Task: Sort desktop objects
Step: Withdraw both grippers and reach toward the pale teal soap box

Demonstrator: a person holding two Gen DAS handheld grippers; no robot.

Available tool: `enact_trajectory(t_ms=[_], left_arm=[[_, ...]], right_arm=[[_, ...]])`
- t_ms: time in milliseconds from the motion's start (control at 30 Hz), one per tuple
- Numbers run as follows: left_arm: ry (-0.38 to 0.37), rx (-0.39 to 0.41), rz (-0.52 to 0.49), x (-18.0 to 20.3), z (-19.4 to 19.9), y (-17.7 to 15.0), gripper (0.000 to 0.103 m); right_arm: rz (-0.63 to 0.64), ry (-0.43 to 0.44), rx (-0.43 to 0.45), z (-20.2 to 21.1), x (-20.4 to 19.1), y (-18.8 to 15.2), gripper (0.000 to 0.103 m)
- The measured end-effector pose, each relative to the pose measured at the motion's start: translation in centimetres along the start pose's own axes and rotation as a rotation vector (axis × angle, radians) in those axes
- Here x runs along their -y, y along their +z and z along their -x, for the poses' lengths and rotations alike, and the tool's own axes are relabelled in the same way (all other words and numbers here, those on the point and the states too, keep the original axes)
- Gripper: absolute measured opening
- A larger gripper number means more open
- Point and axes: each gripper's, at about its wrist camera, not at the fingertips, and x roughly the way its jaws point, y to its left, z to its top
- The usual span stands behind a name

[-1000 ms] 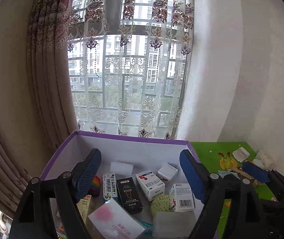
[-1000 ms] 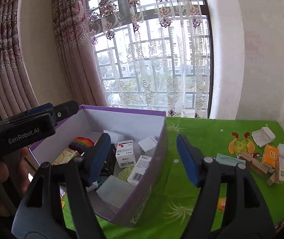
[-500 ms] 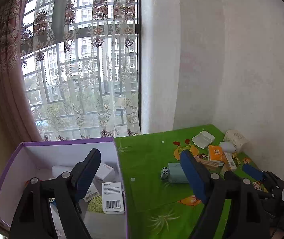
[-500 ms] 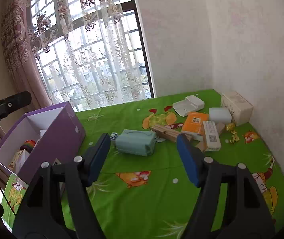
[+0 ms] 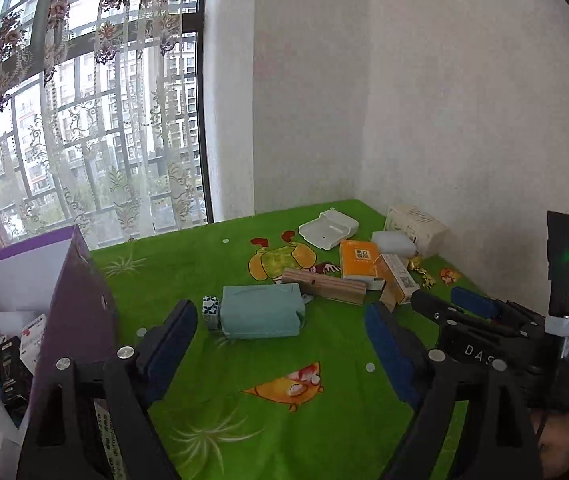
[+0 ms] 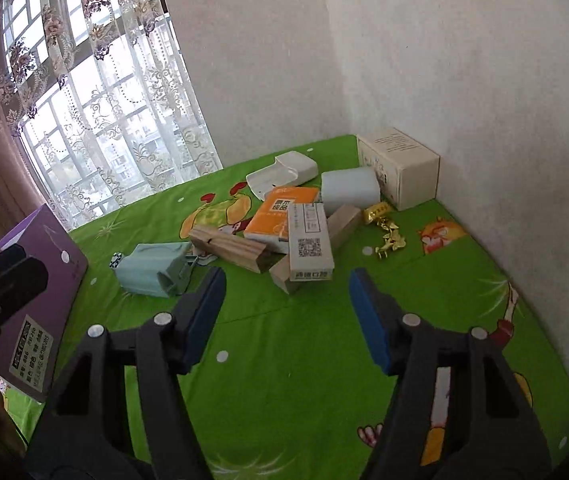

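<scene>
Now both tools reach for the clutter: left tool (image 5: 280,344) empty and spreading above the teal pouch (image 5: 261,315), right tool (image 6: 286,304) empty, narrowing, near the white carton (image 6: 310,241) (atop wooden blocks). Next, I judge: descend, pinch, carry to the purple box (image 5: 78,300).

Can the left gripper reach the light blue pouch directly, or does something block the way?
Probably yes. The left gripper, jaws opening and empty, faces the light blue pouch across bare green cloth; only a small patterned cube sits beside it.
</scene>
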Motion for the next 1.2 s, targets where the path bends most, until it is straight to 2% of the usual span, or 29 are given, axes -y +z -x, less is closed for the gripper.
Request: enact_trajectory(t_ms=[133,300,467,800,1133,1200], left_arm=[[-0.059,-0.047,0.059,-1.1,-2.4,-1.4,0.087],[-0.111,-0.097,0.123,-2.3,-5.3,-2.0,0.087],[-0.106,-0.150,0.143,-2.7,-7.6,-2.0,0.087],[-0.013,-0.229,0.131,-2.2,-10.6,-1.6,0.087],[0.039,-0.262,0.158,-1.6,-11.9,-1.4,0.086],[0.057,-0.267,0.151,-1.4,-12.0,-1.4,0.082]], right_arm=[[-0.015,-0.008,-0.056,-1.9,0.6,-0.1,0.057],[0.001,-0.019,-0.075,-3.1,0.5,0.0,0.053],[-0.001,-0.014,-0.096,-4.0,0.4,0.3,0.051],[-0.020,-0.011,-0.136,-5.2,0.9,0.8,0.045],[-0.010,0.010,-0.142,-5.6,0.9,1.0,0.045],[-0.010,0.022,-0.136,-5.5,0.8,1.0,0.037]])
